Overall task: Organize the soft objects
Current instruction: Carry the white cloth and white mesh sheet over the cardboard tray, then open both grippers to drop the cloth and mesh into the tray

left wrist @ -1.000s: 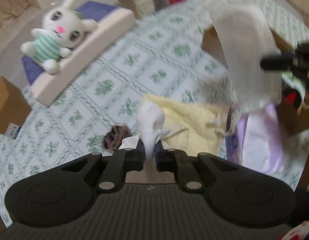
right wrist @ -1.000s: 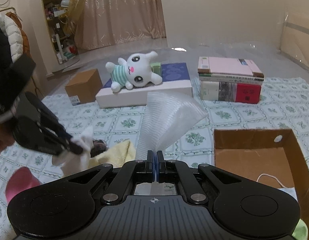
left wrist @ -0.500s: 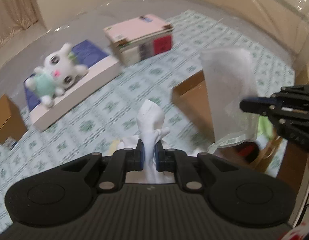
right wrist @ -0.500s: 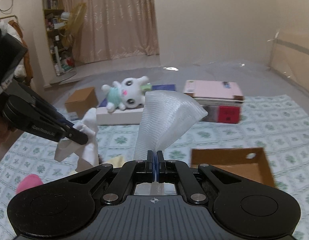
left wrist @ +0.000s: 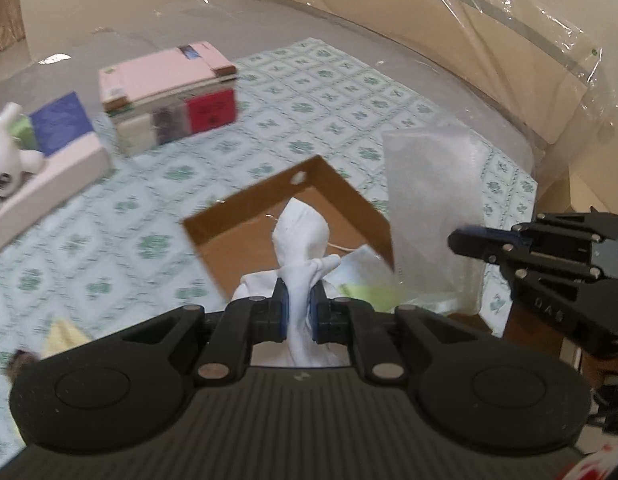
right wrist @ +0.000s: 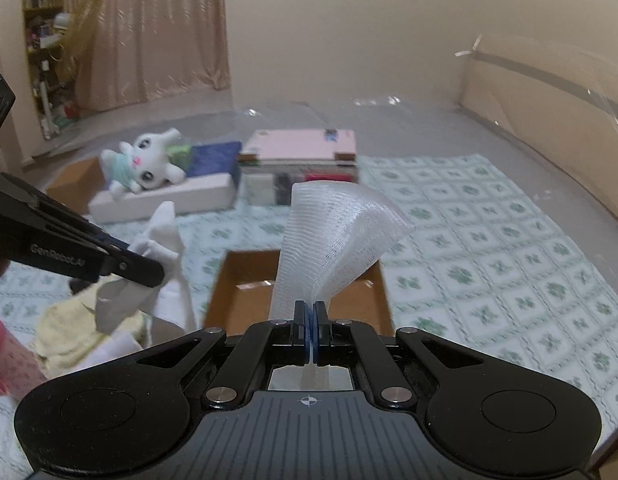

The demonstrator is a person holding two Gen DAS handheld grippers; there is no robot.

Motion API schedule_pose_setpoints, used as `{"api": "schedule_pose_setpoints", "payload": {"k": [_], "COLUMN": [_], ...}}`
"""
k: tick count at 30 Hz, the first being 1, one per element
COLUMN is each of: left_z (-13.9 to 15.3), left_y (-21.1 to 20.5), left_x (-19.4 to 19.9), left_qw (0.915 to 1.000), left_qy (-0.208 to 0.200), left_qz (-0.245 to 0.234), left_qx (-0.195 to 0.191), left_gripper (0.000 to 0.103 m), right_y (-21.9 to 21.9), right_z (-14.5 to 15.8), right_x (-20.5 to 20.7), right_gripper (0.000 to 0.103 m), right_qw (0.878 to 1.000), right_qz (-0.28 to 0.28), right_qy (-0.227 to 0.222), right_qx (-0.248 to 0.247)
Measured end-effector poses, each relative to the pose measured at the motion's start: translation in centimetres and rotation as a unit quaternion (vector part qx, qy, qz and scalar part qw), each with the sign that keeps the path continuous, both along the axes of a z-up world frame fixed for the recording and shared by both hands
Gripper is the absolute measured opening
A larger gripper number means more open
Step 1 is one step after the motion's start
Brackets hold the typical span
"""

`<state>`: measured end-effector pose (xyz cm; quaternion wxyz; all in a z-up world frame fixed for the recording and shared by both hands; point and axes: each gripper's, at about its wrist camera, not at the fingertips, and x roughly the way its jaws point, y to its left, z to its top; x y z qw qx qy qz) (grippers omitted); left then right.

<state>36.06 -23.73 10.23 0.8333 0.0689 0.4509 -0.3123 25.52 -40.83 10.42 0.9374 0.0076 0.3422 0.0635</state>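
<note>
Left gripper (left wrist: 297, 304) clamps white sock (left wrist: 303, 236) — upright; right gripper (right wrist: 311, 320) pinches mesh cloth (right wrist: 333, 240) — upright

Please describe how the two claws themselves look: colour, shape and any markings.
Both are matte black. The left claw and right claw have blue-padded fingers on linkage bars with silver pivot pins, above a ribbed body with two round discs. The left one's side carries white "GenRobot.AI" lettering.

- Plain cream walls (right wrist: 389, 40) enclose the room.
- A long beige curtain (right wrist: 149, 40) hangs at the far left — beside it a cluttered shelf unit (right wrist: 41, 40).
- Grey glossy floor (right wrist: 309, 116) carries a green-and-white floral patterned mat (right wrist: 489, 240).
- Clear plastic sheeting (left wrist: 529, 40) drapes the right side.
</note>
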Motion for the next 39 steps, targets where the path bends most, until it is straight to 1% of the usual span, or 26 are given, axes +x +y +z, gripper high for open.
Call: {"api": "schedule_pose_setpoints", "payload": {"k": [3, 7, 8, 12, 14, 16, 23, 29, 32, 33, 34, 35, 36, 37, 39], "left_z": [-1.8, -4.4, -5.0, -6.5, -6.6, -6.6, -5.8, -5.4, -5.2, -5.1, -5.0, -4.9, -4.8, -4.7, -4.5], "left_y": [-1.7, -3.2, -3.4, -3.3, -2.8, -2.3, -1.2, -0.5, 0.0, 0.2, 0.5, 0.7, 1.0, 1.3, 1.8], "left_x": [0.3, 1.0, 1.2, 1.7, 1.8, 1.8, 1.5, 1.2, 1.0, 1.0, 1.0, 0.9, 0.8, 0.8, 0.6], "left_qw": [0.9999, 0.9998, 0.9997, 0.9995, 0.9992, 0.9989, 0.9979, 0.9973, 0.9968, 0.9967, 0.9966, 0.9965, 0.9964, 0.9963, 0.9963], "left_qy": [0.013, 0.020, 0.019, 0.016, 0.007, -0.005, -0.022, -0.032, -0.038, -0.040, -0.042, -0.043, -0.046, -0.047, -0.049], "left_qz": [0.000, 0.003, 0.005, 0.012, 0.016, 0.020, 0.021, 0.021, 0.024, 0.026, 0.027, 0.029, 0.032, 0.034, 0.038], "left_qx": [-0.004, 0.009, 0.013, 0.026, 0.035, 0.043, 0.057, 0.062, 0.066, 0.066, 0.065, 0.065, 0.065, 0.064, 0.060], "left_gripper": [0.009, 0.010, 0.011, 0.022, 0.030, 0.032, 0.032, 0.032, 0.036, 0.036, 0.037, 0.038, 0.038, 0.040, 0.042], "right_y": [-1.0, -1.4, -1.4, -1.1, -0.9, -0.7, 0.4, 0.6, 0.1, 0.0, -0.3, -0.6, -0.8, -1.0, -1.3], "right_z": [-1.2, -3.0, -3.4, -4.7, -5.1, -5.5, -5.8, -5.5, -5.4, -5.4, -5.3, -5.2, -5.1, -5.0, -4.7], "right_x": [0.1, 0.7, 0.9, 1.6, 1.9, 2.4, 3.4, 4.0, 4.1, 4.0, 3.9, 3.8, 3.7, 3.5, 3.2], "right_gripper": [0.001, 0.001, 0.001, 0.001, 0.001, 0.001, 0.001, 0.002, 0.002, 0.007, 0.020, 0.031, 0.053, 0.062, 0.062], "right_qw": [1.000, 0.999, 0.999, 0.999, 0.998, 0.998, 0.998, 0.998, 0.998, 0.998, 0.997, 0.997, 0.997, 0.997, 0.997], "right_qz": [-0.001, 0.002, 0.003, 0.007, 0.010, 0.012, 0.021, 0.019, 0.009, 0.005, 0.000, -0.005, -0.008, -0.011, -0.014], "right_qy": [0.016, 0.036, 0.040, 0.051, 0.055, 0.058, 0.060, 0.051, 0.048, 0.047, 0.045, 0.043, 0.041, 0.037, 0.035], "right_qx": [0.001, 0.001, 0.002, 0.002, 0.001, 0.002, 0.008, 0.032, 0.047, 0.052, 0.057, 0.061, 0.066, 0.070, 0.073]}}
